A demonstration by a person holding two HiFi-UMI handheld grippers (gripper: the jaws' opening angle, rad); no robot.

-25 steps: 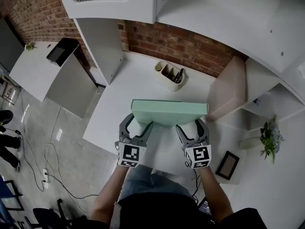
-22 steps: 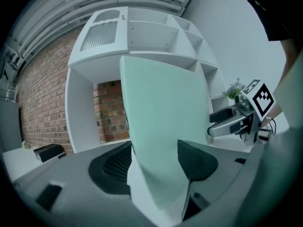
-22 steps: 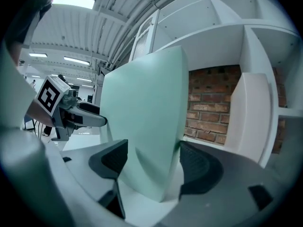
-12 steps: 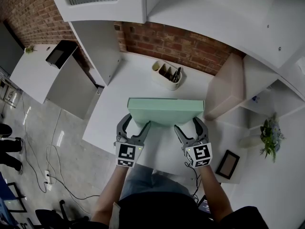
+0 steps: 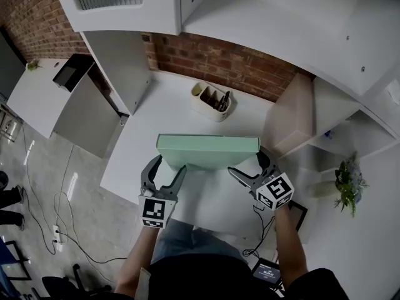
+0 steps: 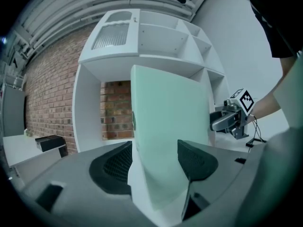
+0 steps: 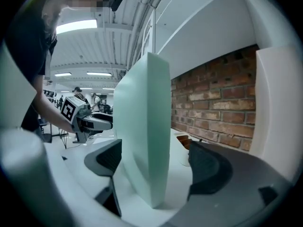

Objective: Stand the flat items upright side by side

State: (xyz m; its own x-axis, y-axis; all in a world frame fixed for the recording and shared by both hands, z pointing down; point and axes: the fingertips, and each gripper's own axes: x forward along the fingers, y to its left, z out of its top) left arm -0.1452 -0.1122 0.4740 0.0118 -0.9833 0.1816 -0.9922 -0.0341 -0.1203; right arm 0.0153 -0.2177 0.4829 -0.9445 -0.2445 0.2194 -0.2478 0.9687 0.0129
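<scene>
Jaws of my right hand-held gripper [image 5: 246, 161] have just spread off the green folder [image 5: 206, 150]; my left hand-held gripper [image 5: 169, 163], at eight o'clock, clamps it to hold it upright.

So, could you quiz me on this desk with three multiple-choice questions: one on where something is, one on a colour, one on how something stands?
1. Where is the pen pot?
A) left of the box
B) behind the box, near the brick wall
C) on top of the box

2. What colour is the box?
A) red
B) black
C) mint green

3. How does the box stand?
A) upright on its edge
B) lying flat
C) opened out

Answers:
1 B: in the head view the pot sits beyond the box, by the wall.
2 C: its faces are pale green in every view.
3 A: it rises tall and narrow from the desk.
</scene>
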